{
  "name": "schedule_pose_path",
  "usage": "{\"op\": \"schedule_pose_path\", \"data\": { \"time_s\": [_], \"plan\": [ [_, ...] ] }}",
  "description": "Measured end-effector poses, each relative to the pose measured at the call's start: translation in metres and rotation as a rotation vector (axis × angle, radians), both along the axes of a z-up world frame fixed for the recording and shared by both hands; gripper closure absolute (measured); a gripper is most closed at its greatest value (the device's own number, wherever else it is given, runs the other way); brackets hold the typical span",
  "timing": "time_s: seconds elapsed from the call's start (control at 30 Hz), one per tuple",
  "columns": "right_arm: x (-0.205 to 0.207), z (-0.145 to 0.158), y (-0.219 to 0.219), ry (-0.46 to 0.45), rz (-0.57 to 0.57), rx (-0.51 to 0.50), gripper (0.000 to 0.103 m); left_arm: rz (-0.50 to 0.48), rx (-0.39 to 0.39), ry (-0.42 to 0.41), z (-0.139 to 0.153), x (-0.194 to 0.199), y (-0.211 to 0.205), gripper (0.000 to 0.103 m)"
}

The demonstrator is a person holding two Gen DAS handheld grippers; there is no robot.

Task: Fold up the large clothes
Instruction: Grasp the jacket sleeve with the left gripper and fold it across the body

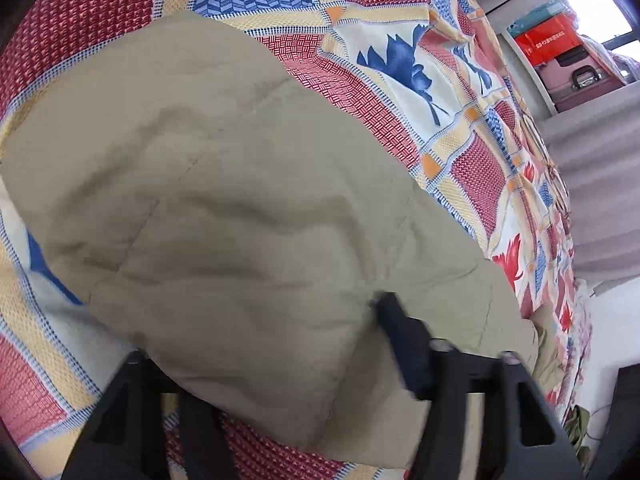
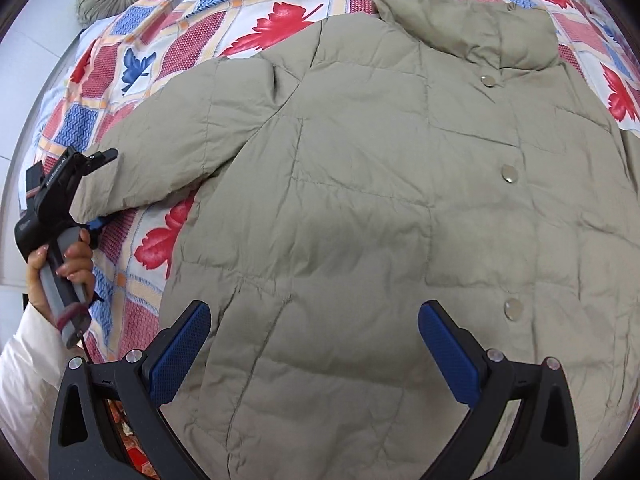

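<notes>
Left gripper [image 2: 105, 157], held in a hand [image 2: 64, 264] with a white sleeve [image 2: 28, 364], jaws closed on the jacket's sleeve cuff [image 2: 100, 196]; khaki quilted jacket [image 2: 360, 200] spread flat, front up, snaps [image 2: 509, 173] showing, on a patchwork leaf-print bedspread [image 2: 168, 40]; right gripper [image 2: 314, 354] above the jacket's lower front, jaws wide apart, holding nothing.

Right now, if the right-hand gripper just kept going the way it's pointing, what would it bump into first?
Most likely the beige puffer coat: the right gripper points down at its front panel, fingers wide apart, nothing between them. How far off is unclear.
</notes>
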State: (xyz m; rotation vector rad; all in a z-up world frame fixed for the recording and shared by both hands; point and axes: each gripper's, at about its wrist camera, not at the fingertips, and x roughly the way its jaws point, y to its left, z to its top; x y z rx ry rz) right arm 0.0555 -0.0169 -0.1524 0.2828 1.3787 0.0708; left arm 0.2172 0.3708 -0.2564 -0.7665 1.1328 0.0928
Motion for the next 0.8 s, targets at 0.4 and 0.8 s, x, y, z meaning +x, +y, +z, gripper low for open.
{"op": "schedule_pose_path", "data": {
  "time_s": [0.4, 0.8],
  "plan": [
    [0.072, -0.002, 0.016, -0.118, -0.089, 0.137, 0.082, -0.173, 0.197, -0.22, 0.114, -0.008, -0.034, 0.096],
    [0.106, -0.071, 0.055, -0.051, -0.072, 0.328, 0.086, -0.542, 0.123, -0.459, 0.198, -0.015, -0.193, 0.096]
  ]
}}
